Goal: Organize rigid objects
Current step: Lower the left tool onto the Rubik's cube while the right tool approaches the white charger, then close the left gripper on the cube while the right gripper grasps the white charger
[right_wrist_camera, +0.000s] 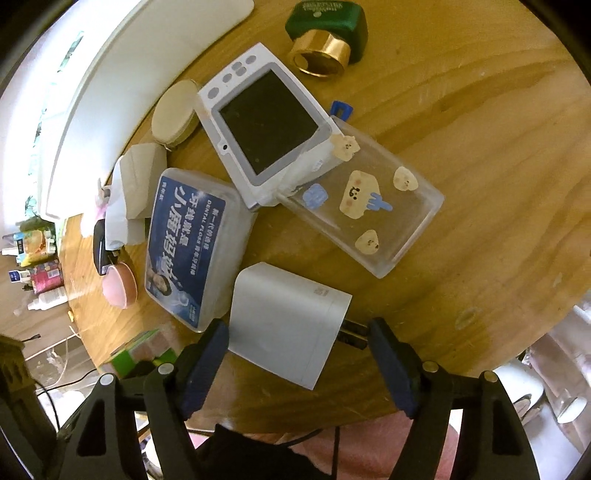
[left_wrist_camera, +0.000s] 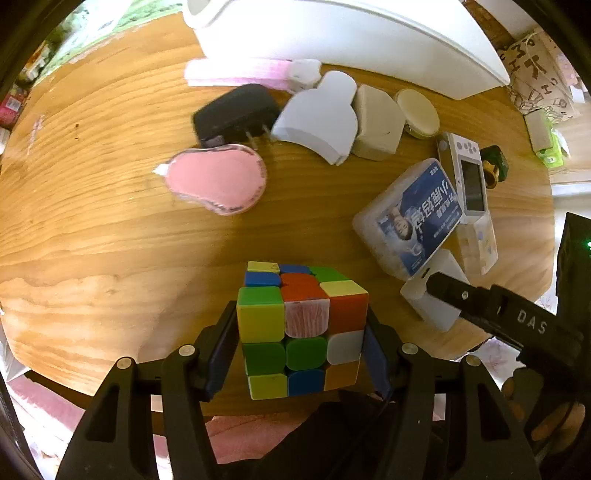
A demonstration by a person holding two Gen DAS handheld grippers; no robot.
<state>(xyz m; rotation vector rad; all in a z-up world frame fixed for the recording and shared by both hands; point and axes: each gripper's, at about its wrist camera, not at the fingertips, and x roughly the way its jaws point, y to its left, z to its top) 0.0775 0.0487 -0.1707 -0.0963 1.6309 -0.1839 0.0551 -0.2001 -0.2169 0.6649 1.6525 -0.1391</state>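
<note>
My left gripper (left_wrist_camera: pixel 301 343) is shut on a Rubik's cube (left_wrist_camera: pixel 301 325) and holds it near the front edge of the round wooden table (left_wrist_camera: pixel 110 229). My right gripper (right_wrist_camera: pixel 299 354) is open, its fingers on either side of a white plug charger (right_wrist_camera: pixel 284 325) that lies on the table; the left pad touches the charger's side, the right pad stands beside its prongs. The right gripper's finger (left_wrist_camera: pixel 480 302) also shows in the left wrist view over that charger (left_wrist_camera: pixel 436 299).
A dental floss box (right_wrist_camera: pixel 192 243), a white handheld device (right_wrist_camera: pixel 266 125), a clear sticker case (right_wrist_camera: pixel 365 199), a green and gold bottle (right_wrist_camera: pixel 328 40), a pink case (left_wrist_camera: pixel 218 181), a black charger (left_wrist_camera: pixel 236 114) and white blocks (left_wrist_camera: pixel 321 118) lie around. A white tray (left_wrist_camera: pixel 351 33) stands behind.
</note>
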